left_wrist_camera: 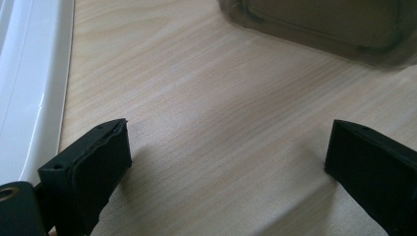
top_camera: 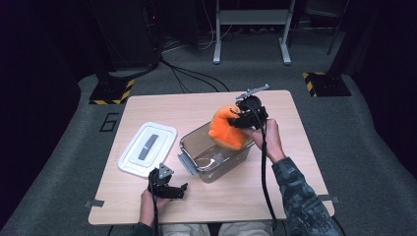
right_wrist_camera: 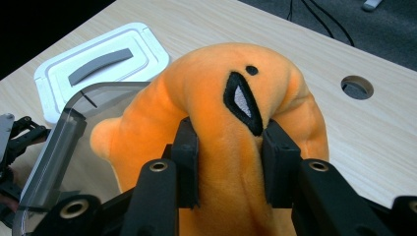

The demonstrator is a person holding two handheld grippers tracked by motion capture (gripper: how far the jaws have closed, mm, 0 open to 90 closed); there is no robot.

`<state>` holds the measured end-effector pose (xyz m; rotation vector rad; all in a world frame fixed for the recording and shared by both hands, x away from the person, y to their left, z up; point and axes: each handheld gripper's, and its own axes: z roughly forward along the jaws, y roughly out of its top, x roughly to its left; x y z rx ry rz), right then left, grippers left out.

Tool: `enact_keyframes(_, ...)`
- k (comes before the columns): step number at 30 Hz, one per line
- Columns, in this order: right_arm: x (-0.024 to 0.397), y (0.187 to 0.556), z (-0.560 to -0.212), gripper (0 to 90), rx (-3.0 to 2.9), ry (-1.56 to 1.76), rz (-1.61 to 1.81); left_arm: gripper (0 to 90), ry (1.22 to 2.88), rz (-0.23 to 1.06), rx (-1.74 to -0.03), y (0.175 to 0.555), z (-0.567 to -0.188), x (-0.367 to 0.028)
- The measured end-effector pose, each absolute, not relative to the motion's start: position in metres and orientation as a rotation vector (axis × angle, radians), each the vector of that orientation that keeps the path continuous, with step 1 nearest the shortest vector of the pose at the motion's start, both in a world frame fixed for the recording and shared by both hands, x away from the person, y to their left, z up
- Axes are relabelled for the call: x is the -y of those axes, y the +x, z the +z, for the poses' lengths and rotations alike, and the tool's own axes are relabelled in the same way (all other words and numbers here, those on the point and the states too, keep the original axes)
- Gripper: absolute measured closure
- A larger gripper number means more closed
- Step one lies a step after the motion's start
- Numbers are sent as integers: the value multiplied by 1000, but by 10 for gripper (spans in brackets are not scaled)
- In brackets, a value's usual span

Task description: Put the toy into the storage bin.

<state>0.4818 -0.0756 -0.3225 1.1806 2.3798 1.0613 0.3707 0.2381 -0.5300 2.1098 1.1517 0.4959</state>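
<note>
Orange plush toy [right_wrist_camera: 221,123] clenched in my right gripper [right_wrist_camera: 230,162] jaws, lower end hanging into clear container [top_camera: 216,152] mid-surface; toy's underside hidden behind jaws. Left gripper [left_wrist_camera: 226,162] near front edge of wooden surface [left_wrist_camera: 221,98], jaws released, nothing between. White lid [top_camera: 147,149] flat left of container, cut off in left gripper view.

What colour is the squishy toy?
Orange, with a black mouth; the plush toy shows best in the right gripper view.

Open tabletop [top_camera: 162,105] behind the lid [top_camera: 147,148]; container [top_camera: 216,153] blocks the middle.
</note>
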Motion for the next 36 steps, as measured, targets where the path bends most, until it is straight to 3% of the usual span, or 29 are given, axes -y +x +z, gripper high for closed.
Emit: enact_keyframes(36, 48, 508, -389, 591, -2480, 1392, 809, 35, 2090, 498, -1165, 370, -530, -238)
